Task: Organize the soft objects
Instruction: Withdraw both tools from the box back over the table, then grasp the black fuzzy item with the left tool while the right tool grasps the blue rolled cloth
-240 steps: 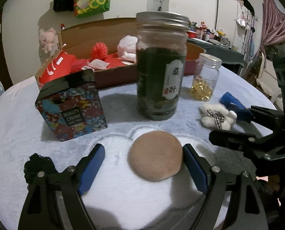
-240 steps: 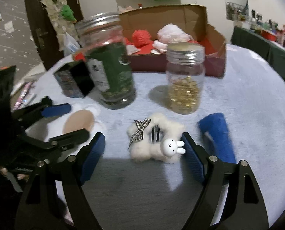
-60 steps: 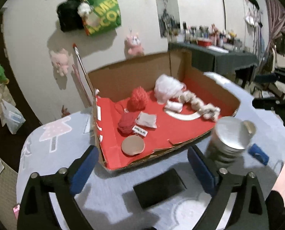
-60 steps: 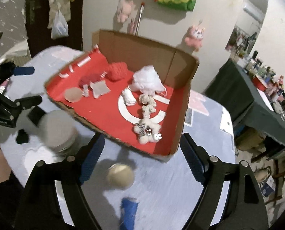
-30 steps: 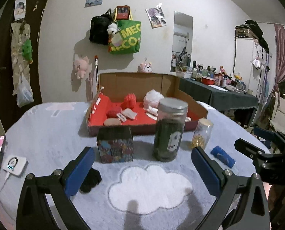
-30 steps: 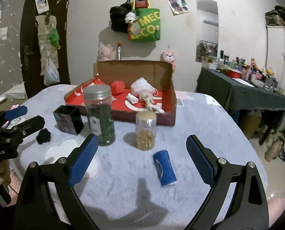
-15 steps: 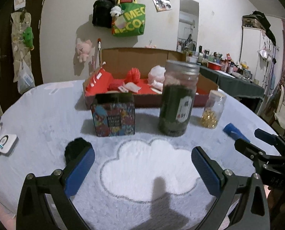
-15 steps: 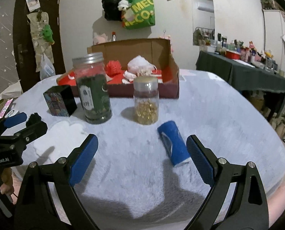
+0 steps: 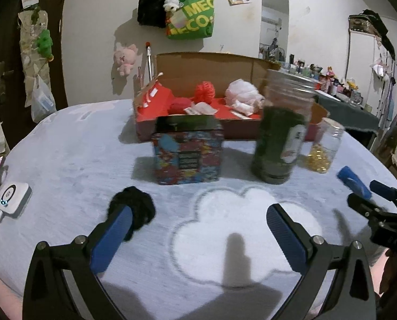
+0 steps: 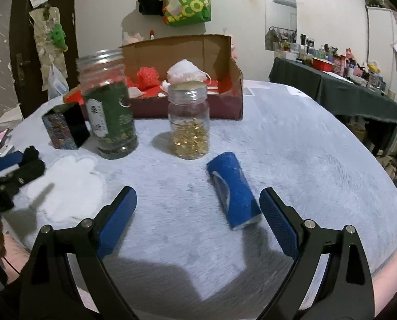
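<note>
Charger puck (image 9: 11, 196): white, lies at the far left edge of the surface (image 9: 73, 144), cable attached, well apart from the work.
Black fluffy object (image 9: 134, 208): a dark soft ball, perhaps a scrunchie, just beside the left finger of the left hand-held gripper (image 9: 195, 229); probably the next soft thing to collect, since it lies loose outside the box.
Left hand-held gripper: jaws spread wide and empty, low over the white cloud pattern, seemingly lining up on the black ball.
Patterned tin (image 9: 187, 152): upright, black lid on, in front of the cardboard box (image 9: 211, 64); hard, so likely left where it stands.
Cardboard box: red-lined, flap up at the back, at the far side of the surface; it holds a red yarn pompom (image 9: 205, 92), a white puffy item (image 9: 242, 92) and smaller soft pieces, so it serves as the collecting place.
Green-filled jar (image 10: 107, 109): tall, upright, metal lid, blurred; stands beside the tin.
Capsule jar (image 10: 189, 122): small, clear, gold capsules inside, right of the tall jar.
Blue roll (image 10: 233, 189): lies on its side, near the right finger of the right hand-held gripper (image 10: 198, 213); whether soft I cannot tell.
Right hand-held gripper: wide open, holding nothing, the roll partly between its fingers, which suggests an approach.
</note>
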### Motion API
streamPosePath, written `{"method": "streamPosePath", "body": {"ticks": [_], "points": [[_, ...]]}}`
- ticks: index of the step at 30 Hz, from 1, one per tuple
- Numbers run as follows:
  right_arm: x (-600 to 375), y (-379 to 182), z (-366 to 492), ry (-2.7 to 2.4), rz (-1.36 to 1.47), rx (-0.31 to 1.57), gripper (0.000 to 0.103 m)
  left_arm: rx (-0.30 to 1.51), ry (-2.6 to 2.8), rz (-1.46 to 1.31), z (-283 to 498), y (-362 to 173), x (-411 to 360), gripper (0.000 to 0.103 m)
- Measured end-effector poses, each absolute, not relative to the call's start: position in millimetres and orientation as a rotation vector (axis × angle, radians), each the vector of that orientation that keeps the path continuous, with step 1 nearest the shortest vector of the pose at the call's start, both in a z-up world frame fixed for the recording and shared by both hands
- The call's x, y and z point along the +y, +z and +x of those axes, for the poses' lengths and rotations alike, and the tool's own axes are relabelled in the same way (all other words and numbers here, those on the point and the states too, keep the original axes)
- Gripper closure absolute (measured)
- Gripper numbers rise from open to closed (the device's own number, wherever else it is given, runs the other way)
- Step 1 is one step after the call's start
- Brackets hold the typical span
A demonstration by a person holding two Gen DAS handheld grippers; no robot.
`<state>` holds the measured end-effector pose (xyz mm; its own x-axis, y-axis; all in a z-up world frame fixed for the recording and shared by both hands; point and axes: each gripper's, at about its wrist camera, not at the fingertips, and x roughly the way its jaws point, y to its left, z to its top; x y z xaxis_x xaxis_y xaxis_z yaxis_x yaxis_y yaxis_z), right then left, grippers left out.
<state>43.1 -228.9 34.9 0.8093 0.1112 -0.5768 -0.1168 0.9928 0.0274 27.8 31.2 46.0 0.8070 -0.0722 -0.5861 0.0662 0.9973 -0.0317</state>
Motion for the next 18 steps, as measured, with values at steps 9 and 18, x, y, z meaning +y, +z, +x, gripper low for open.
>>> {"method": "streamPosePath", "body": {"ticks": [9, 18], "points": [[-250, 28, 63, 0.117, 0.005, 0.668, 0.009, 0.673, -0.022, 0.035, 49, 43, 65, 0.001], [-255, 27, 69, 0.139, 0.008, 0.681, 0.011, 0.723, -0.013, 0.024, 61, 38, 87, 0.009]]}}
